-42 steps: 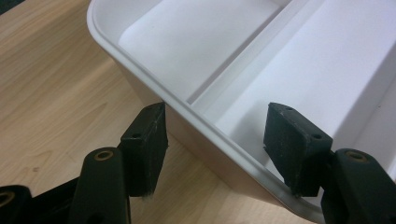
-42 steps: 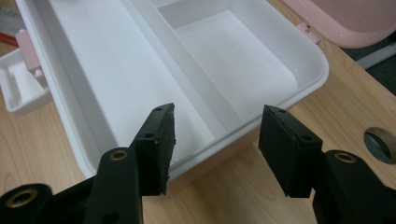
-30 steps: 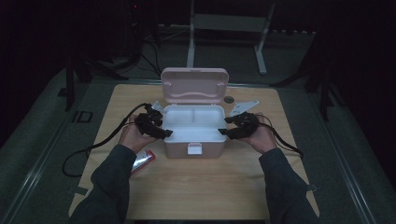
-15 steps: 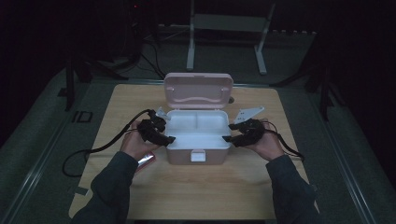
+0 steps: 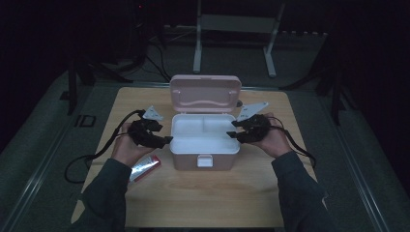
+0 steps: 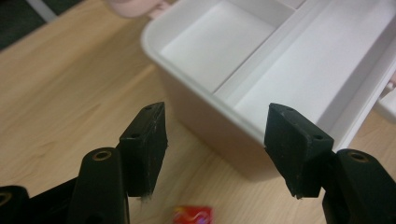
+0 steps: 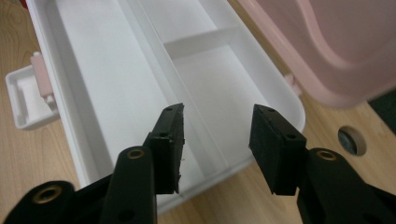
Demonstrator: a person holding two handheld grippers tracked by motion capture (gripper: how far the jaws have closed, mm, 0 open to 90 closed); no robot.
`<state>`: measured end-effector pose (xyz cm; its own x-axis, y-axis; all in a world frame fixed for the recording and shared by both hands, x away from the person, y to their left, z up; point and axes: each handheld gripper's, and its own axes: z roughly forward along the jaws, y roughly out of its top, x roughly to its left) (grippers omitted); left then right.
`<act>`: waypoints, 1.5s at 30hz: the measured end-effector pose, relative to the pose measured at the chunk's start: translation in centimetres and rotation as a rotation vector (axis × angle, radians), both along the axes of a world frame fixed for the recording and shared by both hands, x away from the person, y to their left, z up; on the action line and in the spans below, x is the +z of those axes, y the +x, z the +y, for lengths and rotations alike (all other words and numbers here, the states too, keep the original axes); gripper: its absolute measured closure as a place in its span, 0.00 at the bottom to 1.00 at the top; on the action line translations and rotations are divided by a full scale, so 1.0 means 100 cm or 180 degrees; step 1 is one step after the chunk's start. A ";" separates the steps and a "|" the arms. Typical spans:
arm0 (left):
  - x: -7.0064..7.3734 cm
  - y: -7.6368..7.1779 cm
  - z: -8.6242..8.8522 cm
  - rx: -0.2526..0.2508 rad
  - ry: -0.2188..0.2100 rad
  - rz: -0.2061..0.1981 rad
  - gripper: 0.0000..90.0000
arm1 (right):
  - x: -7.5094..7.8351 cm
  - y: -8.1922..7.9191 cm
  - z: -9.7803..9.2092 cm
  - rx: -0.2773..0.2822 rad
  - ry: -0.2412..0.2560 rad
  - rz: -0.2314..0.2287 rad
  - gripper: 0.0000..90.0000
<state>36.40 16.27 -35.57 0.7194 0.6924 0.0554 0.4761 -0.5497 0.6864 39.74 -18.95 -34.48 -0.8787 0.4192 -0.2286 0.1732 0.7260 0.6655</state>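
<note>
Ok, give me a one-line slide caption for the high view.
Open left gripper and right gripper flank the open pink box on the wooden table.

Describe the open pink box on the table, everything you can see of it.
The pink box sits mid-table on the wooden table, looking like plastic. Its hinged lid stands open, upright at the back. Inside is a white tray with dividers: a long compartment in front and smaller ones behind, all empty. A white latch hangs at the front wall. The left gripper and right gripper, both open, are at its side rims; whether they touch it cannot be told.
</note>
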 end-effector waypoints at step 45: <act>-0.047 -0.013 0.032 0.0026 0.0434 0.0318 0.44 | 0.028 0.047 0.114 0.0936 -0.1863 0.0642 0.74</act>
